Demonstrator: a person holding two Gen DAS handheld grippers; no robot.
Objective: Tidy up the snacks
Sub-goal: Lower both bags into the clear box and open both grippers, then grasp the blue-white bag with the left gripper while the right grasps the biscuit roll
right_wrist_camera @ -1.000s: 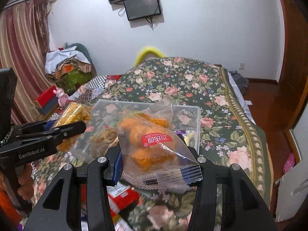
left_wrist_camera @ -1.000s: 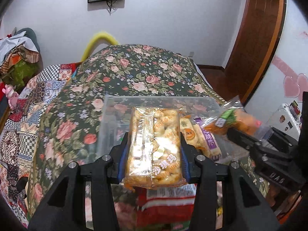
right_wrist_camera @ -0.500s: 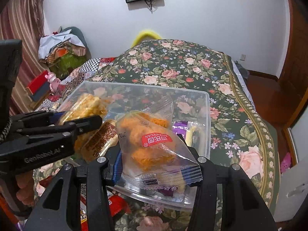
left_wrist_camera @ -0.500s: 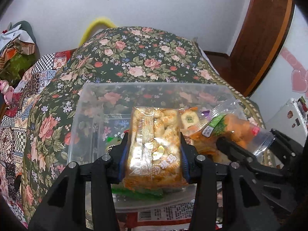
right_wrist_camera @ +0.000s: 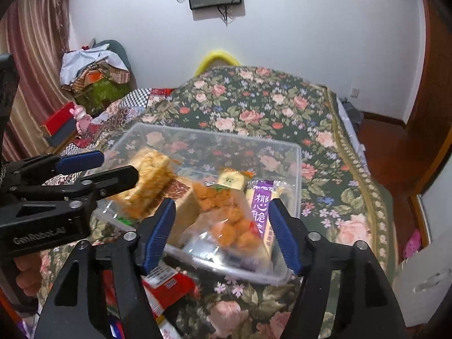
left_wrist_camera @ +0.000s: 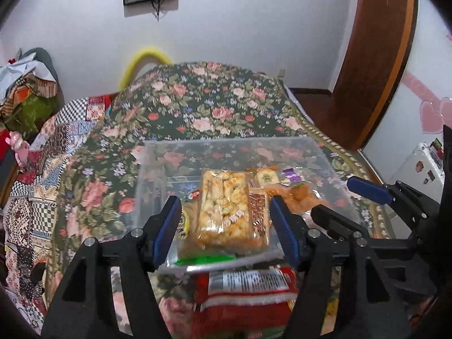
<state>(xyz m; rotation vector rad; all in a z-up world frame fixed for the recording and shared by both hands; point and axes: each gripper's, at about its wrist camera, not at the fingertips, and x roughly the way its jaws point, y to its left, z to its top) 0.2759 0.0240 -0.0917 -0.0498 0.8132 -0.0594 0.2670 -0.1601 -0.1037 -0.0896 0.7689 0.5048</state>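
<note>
A clear plastic bin (left_wrist_camera: 152,186) sits on the floral bedspread and also shows in the right wrist view (right_wrist_camera: 296,175). My left gripper (left_wrist_camera: 226,227) is open above its near edge; the yellow puffed-snack pack (left_wrist_camera: 226,212) lies loose in the bin between the fingers. My right gripper (right_wrist_camera: 221,228) is open too; the orange snack bag (right_wrist_camera: 228,223) lies in the bin below it. A purple-labelled pack (right_wrist_camera: 261,212) and other small packs lie inside. The right gripper shows at the right of the left wrist view (left_wrist_camera: 353,206).
A red snack pack (left_wrist_camera: 245,291) lies on the bed in front of the bin, also seen in the right wrist view (right_wrist_camera: 166,285). Piled clothes (right_wrist_camera: 93,76) sit far left. A wooden door (left_wrist_camera: 375,50) and a small white cabinet (left_wrist_camera: 415,166) stand at right.
Both grippers opened and let go of their packs, which dropped into the bin. Both grippers have lifted and drawn back a little.
</note>
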